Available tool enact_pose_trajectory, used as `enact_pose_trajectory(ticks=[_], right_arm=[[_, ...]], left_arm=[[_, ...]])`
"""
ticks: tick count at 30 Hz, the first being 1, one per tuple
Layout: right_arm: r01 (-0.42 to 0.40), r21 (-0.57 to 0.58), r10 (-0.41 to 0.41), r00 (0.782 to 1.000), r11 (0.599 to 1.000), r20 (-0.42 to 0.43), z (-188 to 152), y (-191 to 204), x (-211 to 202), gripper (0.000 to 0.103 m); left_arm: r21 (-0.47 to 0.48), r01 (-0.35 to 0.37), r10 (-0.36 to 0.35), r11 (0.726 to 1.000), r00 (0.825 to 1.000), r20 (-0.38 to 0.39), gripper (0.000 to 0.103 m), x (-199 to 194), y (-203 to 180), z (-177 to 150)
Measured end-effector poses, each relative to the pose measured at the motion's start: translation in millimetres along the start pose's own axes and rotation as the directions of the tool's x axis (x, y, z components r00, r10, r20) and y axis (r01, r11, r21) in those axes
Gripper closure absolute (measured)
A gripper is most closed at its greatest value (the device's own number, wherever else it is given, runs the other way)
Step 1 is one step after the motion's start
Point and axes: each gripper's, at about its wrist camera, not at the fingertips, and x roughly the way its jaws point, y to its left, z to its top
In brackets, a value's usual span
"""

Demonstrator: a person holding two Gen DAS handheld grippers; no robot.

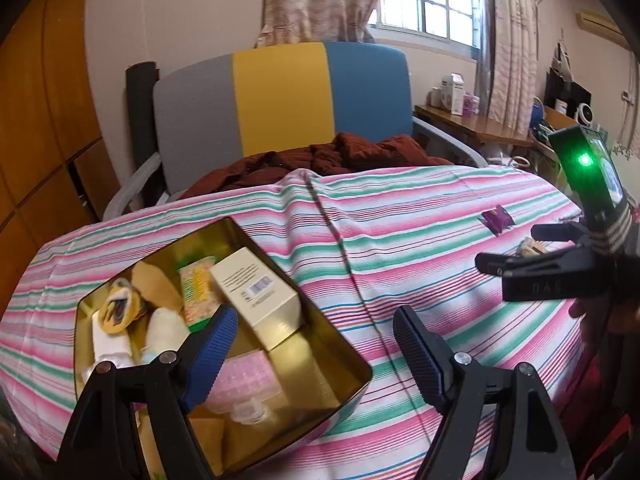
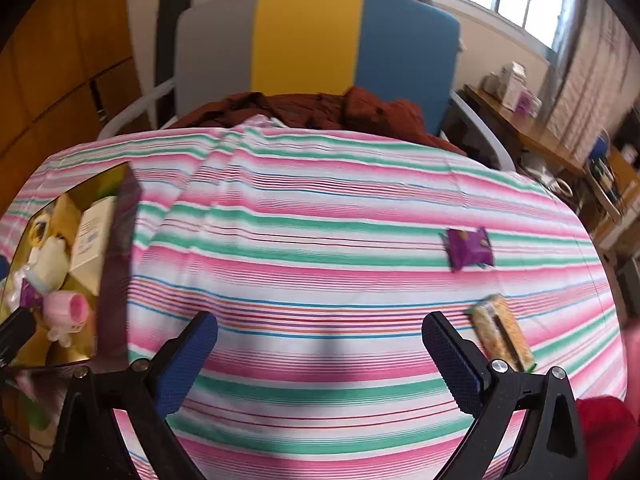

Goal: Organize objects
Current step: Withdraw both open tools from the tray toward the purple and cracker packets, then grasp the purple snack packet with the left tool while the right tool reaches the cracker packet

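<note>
The striped counter (image 2: 320, 216) carries a gold tin (image 1: 320, 364) at its left, already holding a cream box (image 1: 256, 296) and other small items, while a purple packet (image 2: 468, 248) and a yellowish snack bar (image 2: 502, 330) lie loose well to the right. Both the left claw (image 1: 312, 356) and right claw (image 2: 320, 356) are spread wide and empty. The step in hand looks like fetching the next stray; the right claw, nearest the snack bar, would need to swing right and straddle it before closing

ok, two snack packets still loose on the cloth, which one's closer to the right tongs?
The yellow-green packet, lying just beside the right tongs' right finger. The purple packet sits farther up the striped cloth.
</note>
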Motion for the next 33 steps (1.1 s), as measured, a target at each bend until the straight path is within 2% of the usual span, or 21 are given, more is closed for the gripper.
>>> enact_pose_trajectory(ticks=[5,8,13,16,20,23,28,30,33], right_arm=[[0.055,0.084,-0.051,0.997,0.995,-0.054,1.3,-48.0,12.4,0.000],[0.060,0.189,-0.042,0.994,0.980,-0.096,2.0,-86.1,20.5,0.000],[0.061,0.391,-0.011,0.991,0.919,-0.130,0.3,-145.5,33.7,0.000],[0.084,0.467,-0.032,0.992,0.880,-0.119,-2.1,-170.3,37.8,0.000],[0.100,0.558,-0.039,0.992,0.824,-0.120,-10.3,-196.6,47.7,0.000],[0.084,0.648,0.003,0.991,0.757,-0.131,-21.9,-213.6,51.9,0.000],[0.064,0.702,0.044,0.990,0.709,-0.134,-29.9,-221.4,54.3,0.000],[0.063,0.707,0.041,0.991,0.704,-0.130,-30.1,-220.9,52.2,0.000],[0.055,0.727,0.036,0.993,0.685,-0.108,-32.6,-227.9,48.4,0.000]], left_arm=[[0.030,0.042,-0.041,0.999,0.999,-0.005,0.021,8.3,-14.3,8.3],[0.050,0.069,-0.069,0.996,0.998,-0.012,0.021,14.3,-26.3,13.1],[0.079,0.111,-0.108,0.991,0.994,-0.032,0.021,27.6,-46.3,21.1],[0.092,0.125,-0.122,0.988,0.992,-0.042,0.021,34.5,-56.3,23.4],[0.109,0.145,-0.138,0.983,0.988,-0.067,0.021,46.5,-70.2,25.4],[0.119,0.172,-0.162,0.978,0.983,-0.092,0.021,57.5,-81.3,26.3],[0.111,0.229,-0.213,0.967,0.968,-0.135,0.021,74.9,-97.1,27.8],[0.106,0.238,-0.221,0.965,0.964,-0.146,0.021,81.5,-102.5,30.0],[0.056,0.282,-0.267,0.958,0.945,-0.192,0.021,96.0,-106.2,36.4]])
